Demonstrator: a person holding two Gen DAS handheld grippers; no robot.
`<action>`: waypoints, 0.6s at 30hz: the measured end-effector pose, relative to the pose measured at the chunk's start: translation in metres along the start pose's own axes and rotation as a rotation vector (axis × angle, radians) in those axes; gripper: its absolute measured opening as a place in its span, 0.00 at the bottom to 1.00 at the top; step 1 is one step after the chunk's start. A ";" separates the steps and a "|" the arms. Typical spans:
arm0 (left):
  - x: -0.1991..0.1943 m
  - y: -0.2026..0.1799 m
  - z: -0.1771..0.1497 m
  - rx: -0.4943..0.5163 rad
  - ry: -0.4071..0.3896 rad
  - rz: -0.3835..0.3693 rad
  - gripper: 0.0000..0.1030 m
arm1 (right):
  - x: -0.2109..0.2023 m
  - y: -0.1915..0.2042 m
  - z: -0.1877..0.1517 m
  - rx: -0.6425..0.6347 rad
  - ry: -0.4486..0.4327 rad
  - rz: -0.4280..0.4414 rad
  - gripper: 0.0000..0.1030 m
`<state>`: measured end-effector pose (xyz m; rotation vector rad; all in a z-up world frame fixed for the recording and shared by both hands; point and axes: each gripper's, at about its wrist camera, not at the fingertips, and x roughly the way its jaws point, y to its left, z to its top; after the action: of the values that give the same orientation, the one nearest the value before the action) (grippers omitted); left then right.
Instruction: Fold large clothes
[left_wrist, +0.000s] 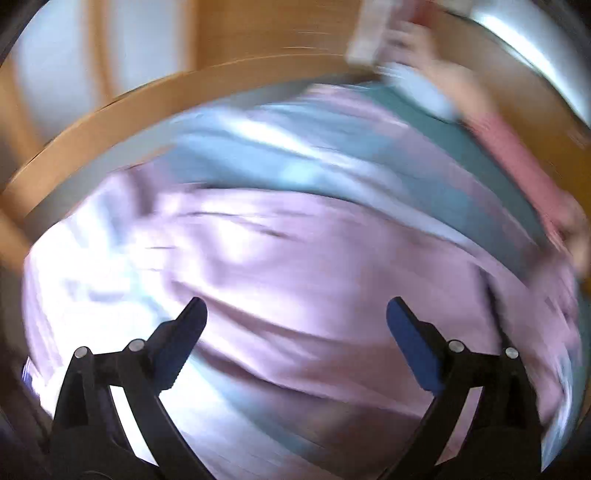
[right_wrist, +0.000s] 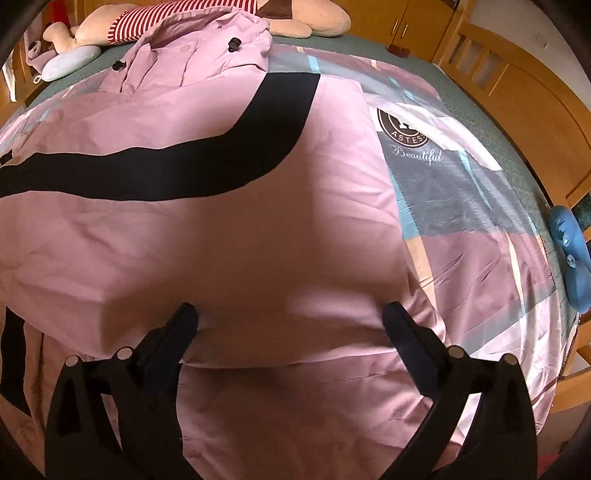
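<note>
A large pink coat (right_wrist: 229, 240) with a broad black stripe (right_wrist: 207, 162) and black buttons lies spread on the bed, collar at the far end. My right gripper (right_wrist: 290, 314) is open and empty, just above the coat's lower part near a fold edge. The left wrist view is badly blurred. There my left gripper (left_wrist: 295, 310) is open and empty above pink cloth (left_wrist: 295, 266), which may be the coat or the bedcover.
A patchwork bedcover (right_wrist: 461, 206) in pink, grey and blue lies under the coat. A plush toy in a red striped shirt (right_wrist: 184, 22) lies at the head. A blue object (right_wrist: 570, 254) sits at the right edge. A wooden bed frame (right_wrist: 517, 96) surrounds the bed.
</note>
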<state>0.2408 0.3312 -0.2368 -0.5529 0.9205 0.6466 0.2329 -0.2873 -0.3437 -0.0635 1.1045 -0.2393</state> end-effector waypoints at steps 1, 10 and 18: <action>0.008 0.015 0.006 -0.032 -0.004 0.033 0.96 | 0.000 0.001 -0.001 -0.001 -0.001 -0.005 0.99; 0.081 0.056 0.021 -0.011 0.104 0.100 0.96 | 0.002 0.007 -0.002 -0.013 -0.008 -0.036 0.99; 0.088 0.057 0.021 -0.066 0.086 0.024 0.29 | 0.003 0.007 -0.002 -0.013 -0.011 -0.039 0.99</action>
<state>0.2511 0.4080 -0.3109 -0.6333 0.9902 0.6809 0.2337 -0.2807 -0.3483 -0.0984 1.0946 -0.2663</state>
